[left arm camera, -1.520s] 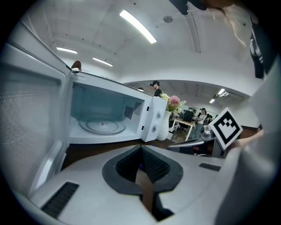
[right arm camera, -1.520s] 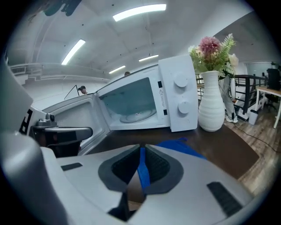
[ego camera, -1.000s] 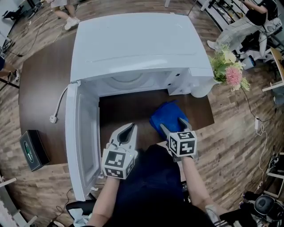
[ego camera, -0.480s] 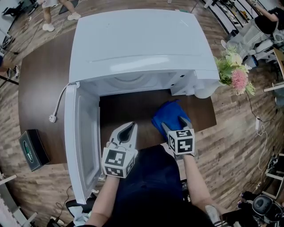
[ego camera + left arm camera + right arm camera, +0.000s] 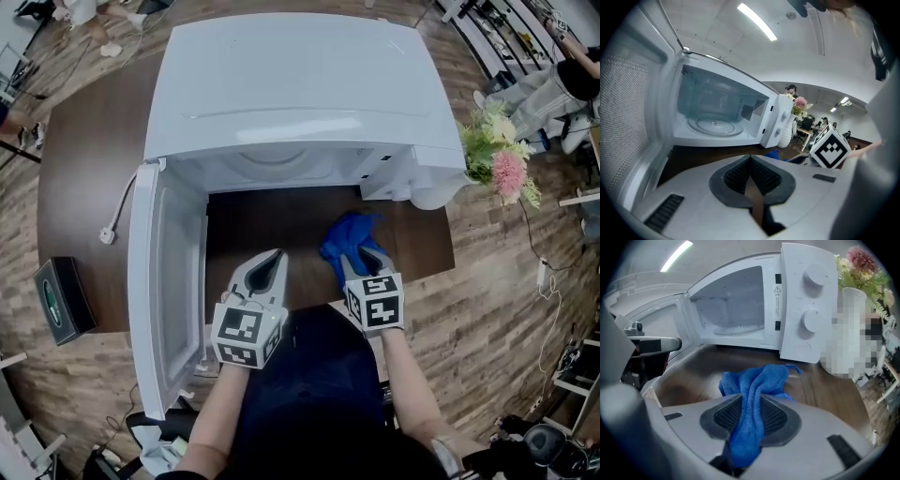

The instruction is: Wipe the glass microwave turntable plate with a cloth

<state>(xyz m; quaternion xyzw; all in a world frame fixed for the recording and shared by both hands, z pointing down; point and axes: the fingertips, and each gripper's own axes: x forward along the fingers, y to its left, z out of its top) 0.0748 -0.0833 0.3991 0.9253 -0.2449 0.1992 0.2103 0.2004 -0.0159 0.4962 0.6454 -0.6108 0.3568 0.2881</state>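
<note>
Two things of opposite temper here: the blue cloth [image 5: 757,378] is soft, light and limp, bunched on the tabletop [image 5: 272,230] at about five o'clock of the open microwave [image 5: 291,84]. The right tool [image 5: 751,401] is closing its jaws on a raised fold of it, pads already pressing the pile. A deep pinch on the bunch looks safest. The glass turntable plate [image 5: 712,126] lies flat on the oven floor, at twelve o'clock from the left tool [image 5: 750,161], whose jaws are together and empty. The plate is probably heavy, slick and breakable, and best steadied at its rim.
</note>
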